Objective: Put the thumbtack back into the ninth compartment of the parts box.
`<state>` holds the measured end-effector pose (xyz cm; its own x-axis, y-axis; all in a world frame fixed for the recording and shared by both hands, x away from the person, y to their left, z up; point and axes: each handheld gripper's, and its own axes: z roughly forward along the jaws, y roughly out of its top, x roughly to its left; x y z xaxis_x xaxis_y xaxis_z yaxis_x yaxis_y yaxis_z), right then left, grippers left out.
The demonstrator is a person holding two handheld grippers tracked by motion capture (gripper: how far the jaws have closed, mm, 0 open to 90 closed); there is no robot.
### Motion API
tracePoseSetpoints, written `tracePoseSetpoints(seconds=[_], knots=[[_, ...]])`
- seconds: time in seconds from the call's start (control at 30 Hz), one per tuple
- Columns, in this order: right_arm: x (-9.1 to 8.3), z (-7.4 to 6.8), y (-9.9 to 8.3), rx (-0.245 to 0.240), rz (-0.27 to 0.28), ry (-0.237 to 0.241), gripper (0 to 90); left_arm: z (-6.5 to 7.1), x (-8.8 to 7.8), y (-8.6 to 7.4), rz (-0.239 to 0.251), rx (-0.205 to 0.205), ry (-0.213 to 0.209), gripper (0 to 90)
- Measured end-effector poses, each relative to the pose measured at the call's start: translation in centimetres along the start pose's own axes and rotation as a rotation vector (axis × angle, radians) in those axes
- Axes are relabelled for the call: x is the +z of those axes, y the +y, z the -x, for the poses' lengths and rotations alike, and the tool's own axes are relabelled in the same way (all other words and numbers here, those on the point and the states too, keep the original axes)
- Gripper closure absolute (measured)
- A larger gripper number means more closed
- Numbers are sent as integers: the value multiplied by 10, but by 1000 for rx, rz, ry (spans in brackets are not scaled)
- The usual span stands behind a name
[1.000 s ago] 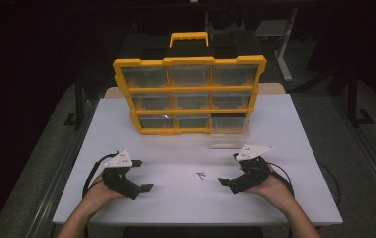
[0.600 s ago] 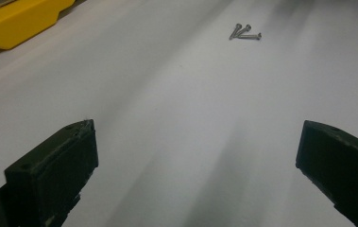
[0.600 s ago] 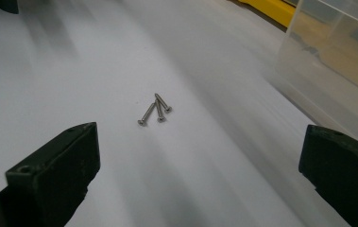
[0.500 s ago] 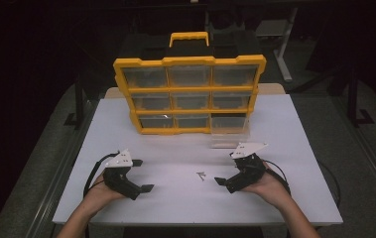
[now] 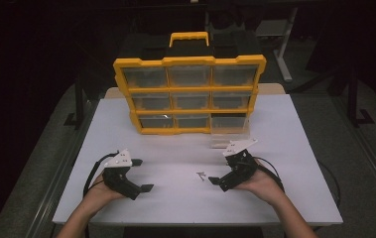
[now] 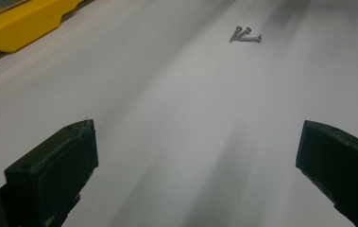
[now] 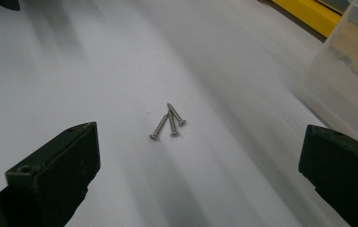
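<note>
The right gripper (image 5: 219,182) stands wide open just right of three small screws (image 5: 201,175), which lie together on the white table (image 5: 294,148). The left gripper (image 5: 141,174), also open and holding nothing, rests well apart at the near left. Far behind stands a yellow drawer box (image 5: 190,94), with a clear drawer (image 5: 230,135) pulled out at its lower right.

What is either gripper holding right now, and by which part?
Nothing. Both the left gripper and right gripper are open and empty; the three screws lie loose on the table.
</note>
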<state>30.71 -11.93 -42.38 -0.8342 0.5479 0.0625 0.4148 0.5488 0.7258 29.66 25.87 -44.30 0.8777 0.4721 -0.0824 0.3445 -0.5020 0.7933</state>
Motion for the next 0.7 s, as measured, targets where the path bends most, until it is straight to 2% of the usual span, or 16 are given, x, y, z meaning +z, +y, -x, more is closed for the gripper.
tracePoseSetpoints(seconds=[0.4,0.7], knots=[[9,-2,11,-16,-4,11,14,0,0,0,3,-1,-3,0],[17,-3,19,-25,-29,14,16,0,-1,0,5,-2,-3,0]])
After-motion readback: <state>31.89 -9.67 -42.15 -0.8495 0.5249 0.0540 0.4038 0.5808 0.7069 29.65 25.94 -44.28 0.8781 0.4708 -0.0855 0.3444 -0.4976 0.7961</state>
